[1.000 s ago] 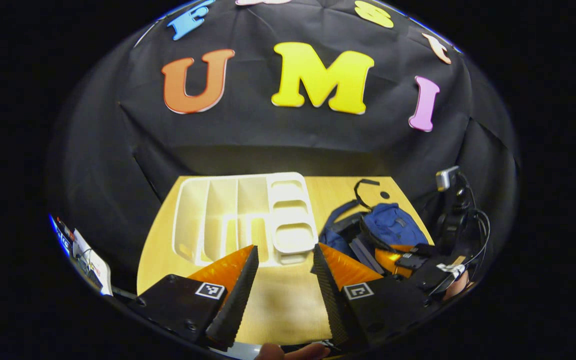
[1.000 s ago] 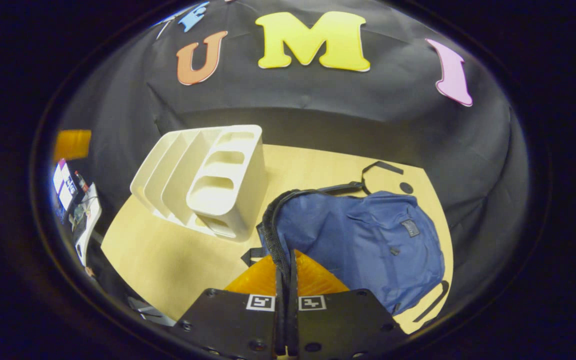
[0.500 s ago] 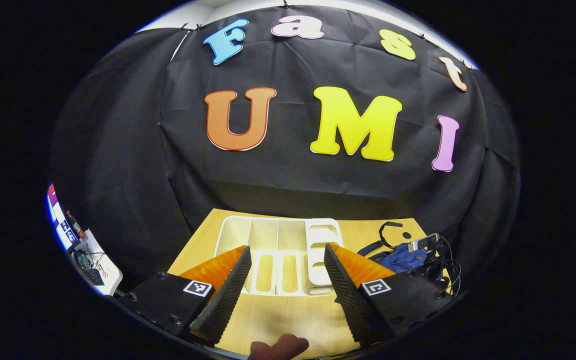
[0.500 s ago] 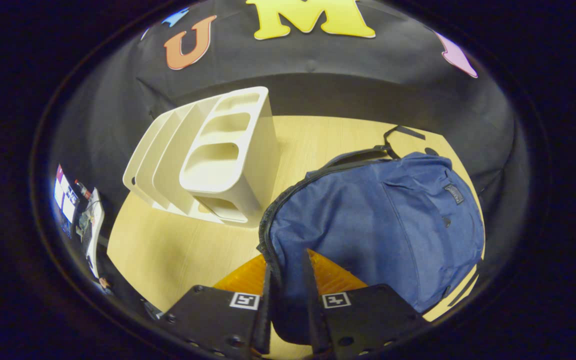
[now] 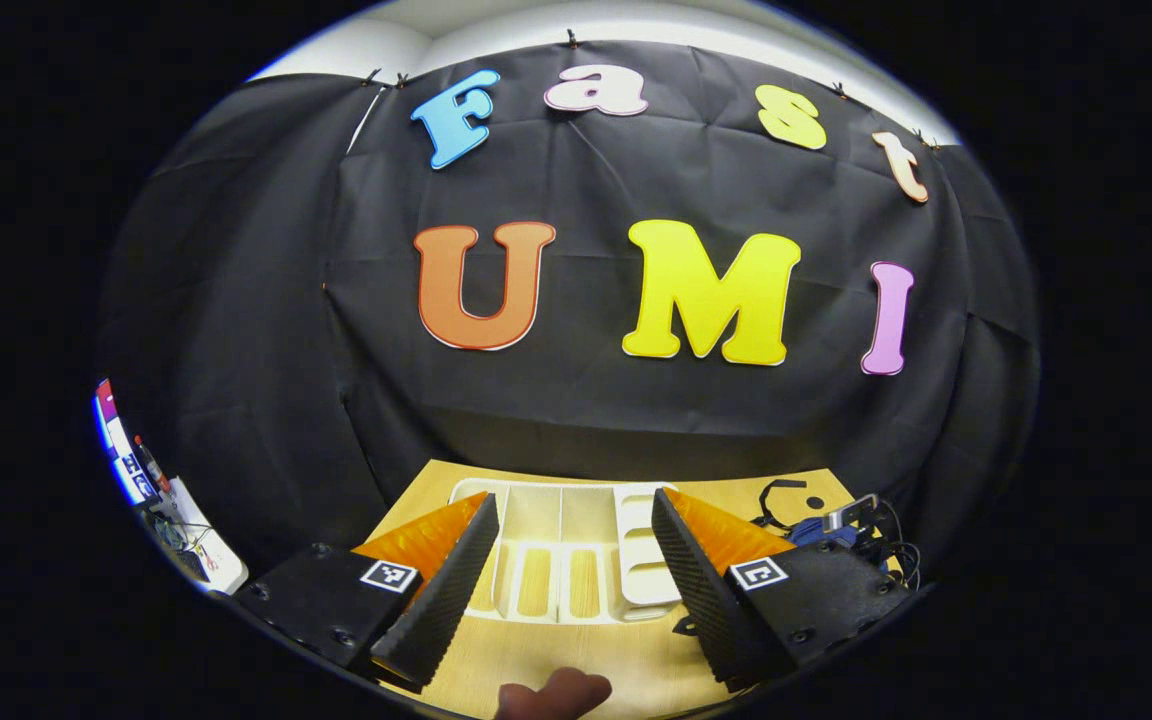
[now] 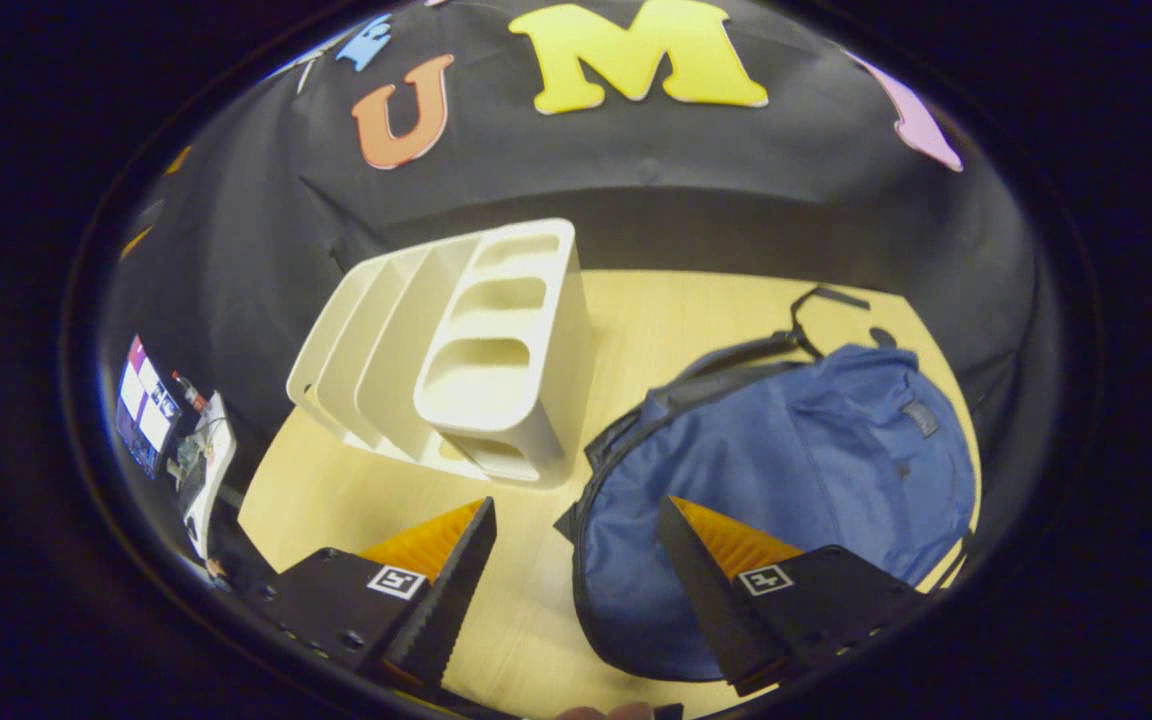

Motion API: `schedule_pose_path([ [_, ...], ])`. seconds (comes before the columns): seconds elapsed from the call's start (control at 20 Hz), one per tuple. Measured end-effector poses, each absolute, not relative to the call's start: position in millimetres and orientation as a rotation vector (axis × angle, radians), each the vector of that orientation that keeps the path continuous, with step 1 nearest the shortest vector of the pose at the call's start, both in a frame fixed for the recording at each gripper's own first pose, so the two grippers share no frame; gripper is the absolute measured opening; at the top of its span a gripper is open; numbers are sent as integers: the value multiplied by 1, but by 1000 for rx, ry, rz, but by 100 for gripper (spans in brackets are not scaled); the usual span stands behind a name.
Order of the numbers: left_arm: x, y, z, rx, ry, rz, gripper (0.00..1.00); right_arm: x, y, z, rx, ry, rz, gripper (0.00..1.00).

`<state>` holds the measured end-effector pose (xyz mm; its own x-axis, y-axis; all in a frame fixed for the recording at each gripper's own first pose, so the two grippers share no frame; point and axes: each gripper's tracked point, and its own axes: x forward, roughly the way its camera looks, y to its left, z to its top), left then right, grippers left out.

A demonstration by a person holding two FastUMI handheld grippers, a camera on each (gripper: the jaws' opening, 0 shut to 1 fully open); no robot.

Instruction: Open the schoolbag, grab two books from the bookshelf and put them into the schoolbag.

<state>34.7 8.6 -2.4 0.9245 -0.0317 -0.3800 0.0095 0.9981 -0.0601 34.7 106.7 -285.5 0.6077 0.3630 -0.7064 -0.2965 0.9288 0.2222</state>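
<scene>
A blue schoolbag (image 6: 796, 450) lies flat on the wooden table (image 6: 356, 500), its black zipper edge curving along its left side. My right gripper (image 6: 573, 510) hangs open just above that edge, holding nothing. To the bag's left stands a white bookshelf (image 6: 476, 350); the slots that face me are bare. My left gripper (image 5: 574, 498) is open and empty, held high and back from the bookshelf (image 5: 566, 560), which lies between its fingers in the left gripper view. The schoolbag (image 5: 811, 530) peeks out past the right finger.
A black strap loop (image 6: 821, 300) trails behind the bag. A small grey device with cables (image 5: 851, 512) sits at the table's right edge. Papers and clutter (image 6: 166, 420) lie beyond the table's left side. A person's fingertip (image 5: 551, 695) shows below the left gripper.
My right gripper was shut on the bag's zipper edge and has opened, letting it go. My left gripper has pulled back and tilted upward, so the shelf and bag sit lower in the left gripper view.
</scene>
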Motion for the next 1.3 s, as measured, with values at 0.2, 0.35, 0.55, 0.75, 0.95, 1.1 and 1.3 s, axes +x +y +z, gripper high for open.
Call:
schedule_pose_path([
  [0.2,49,9,15,-18,324,-17,97,55,90,-197,77,611,336,97],
  [0.35,60,0,29,-9,275,-30,97,72,69,-126,78,433,277,96],
  [0.55,64,-17,46,-24,231,-63,97,78,28,-44,28,209,160,92],
  [0.75,64,-38,59,7,187,-96,98,70,6,12,26,83,92,94],
  [0.95,56,-51,68,11,154,-91,99,61,-9,47,39,2,41,93],
  [1.1,49,-63,66,-8,158,-99,99,51,-11,55,29,-27,27,95],
  [1.3,43,-62,72,-9,133,-74,100,51,-9,55,39,-28,33,94],
])
